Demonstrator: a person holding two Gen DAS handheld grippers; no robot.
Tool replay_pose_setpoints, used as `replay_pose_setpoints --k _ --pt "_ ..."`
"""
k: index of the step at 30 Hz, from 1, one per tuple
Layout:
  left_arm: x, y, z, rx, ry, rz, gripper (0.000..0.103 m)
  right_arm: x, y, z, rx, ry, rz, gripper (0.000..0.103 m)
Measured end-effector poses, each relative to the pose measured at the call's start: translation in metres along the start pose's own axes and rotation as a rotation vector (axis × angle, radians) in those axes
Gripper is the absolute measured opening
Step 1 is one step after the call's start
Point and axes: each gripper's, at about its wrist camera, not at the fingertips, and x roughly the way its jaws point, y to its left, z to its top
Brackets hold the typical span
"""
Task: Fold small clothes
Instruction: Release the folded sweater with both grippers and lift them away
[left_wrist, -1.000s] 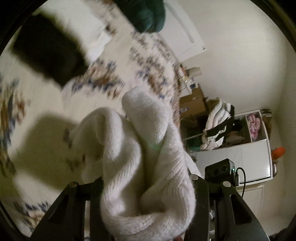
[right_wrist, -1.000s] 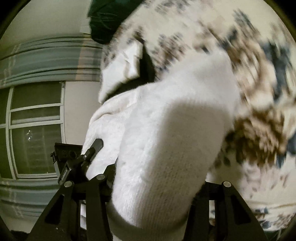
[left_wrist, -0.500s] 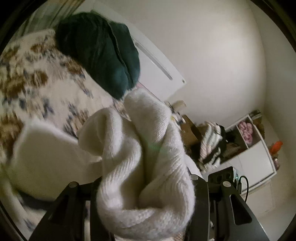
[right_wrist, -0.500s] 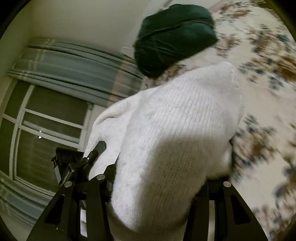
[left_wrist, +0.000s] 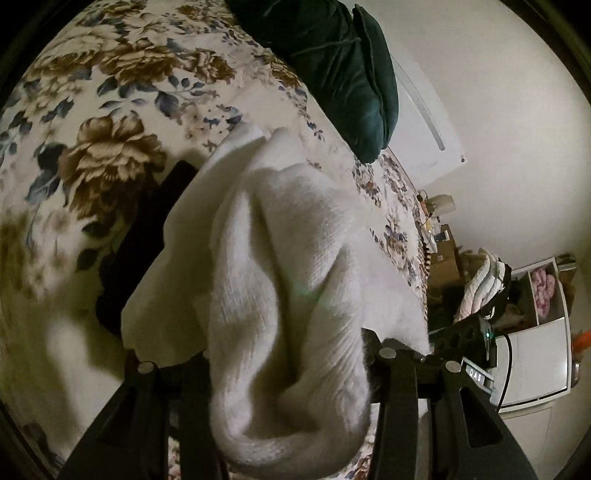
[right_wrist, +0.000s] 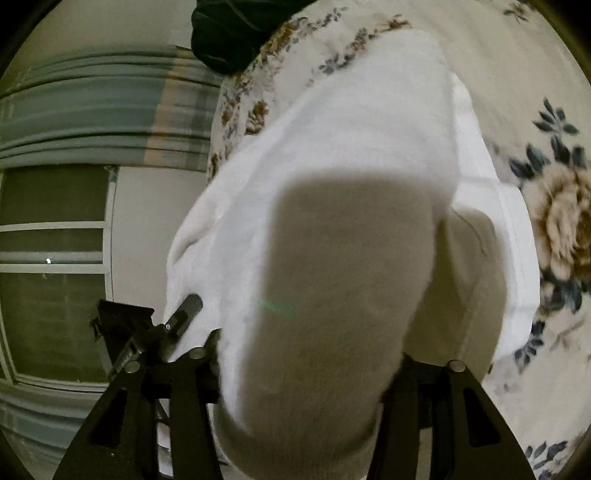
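Observation:
A white knitted garment (left_wrist: 295, 280) fills the space between the fingers of my left gripper (left_wrist: 284, 369), bunched and folded over, held just above the floral bedspread (left_wrist: 110, 155). My left gripper is shut on it. The same white garment (right_wrist: 332, 240) fills the right wrist view, and my right gripper (right_wrist: 299, 369) is shut on its other end. Under it lies a flat white cloth (left_wrist: 192, 229), also in the right wrist view (right_wrist: 506, 236), on top of a black garment (left_wrist: 140, 243). The fingertips of both grippers are hidden by the knit.
A dark green pillow (left_wrist: 343, 66) lies at the head of the bed, also in the right wrist view (right_wrist: 229, 33). A white cabinet (left_wrist: 532, 362) and piled clothes (left_wrist: 484, 291) stand beyond the bed's right side. A window with grey curtains (right_wrist: 92, 110) is on the left.
Both grippers have swung with the white knit from facing the wall and pillow down towards the bedspread. The flat white cloth and black garment are now under the knit.

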Motion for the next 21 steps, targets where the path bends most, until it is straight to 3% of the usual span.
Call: replay_pose_setpoints --k 4,7,10,11,14,16,21 --pt "-0.01 -0.01 -0.008 0.025 0.01 0.052 0.042 -0.01 0.007 -0.009 -0.005 0.01 -0.127 0.076" --pt "-0.024 -0.022 -0.007 0.025 0.025 0.096 0.042 -0.027 0.021 -0.023 -0.066 -0.039 -0.282 0.088" --pt "-0.039 -0.044 -0.013 0.093 0.0 0.199 0.048 -0.051 0.04 -0.044 -0.123 -0.103 -0.428 0.096" --pt "-0.045 -0.054 -0.016 0.136 -0.012 0.246 0.055 -0.059 0.05 -0.051 -0.143 -0.134 -0.501 0.098" --pt "-0.055 -0.081 -0.026 0.246 -0.024 0.396 0.09 -0.084 0.08 -0.082 -0.207 -0.251 -0.698 0.102" --pt "-0.066 -0.1 -0.034 0.314 -0.035 0.454 0.092 -0.101 0.101 -0.098 -0.233 -0.316 -0.764 0.103" --pt "-0.106 -0.138 -0.058 0.389 -0.064 0.487 0.096 -0.149 0.147 -0.145 -0.266 -0.434 -0.833 0.103"
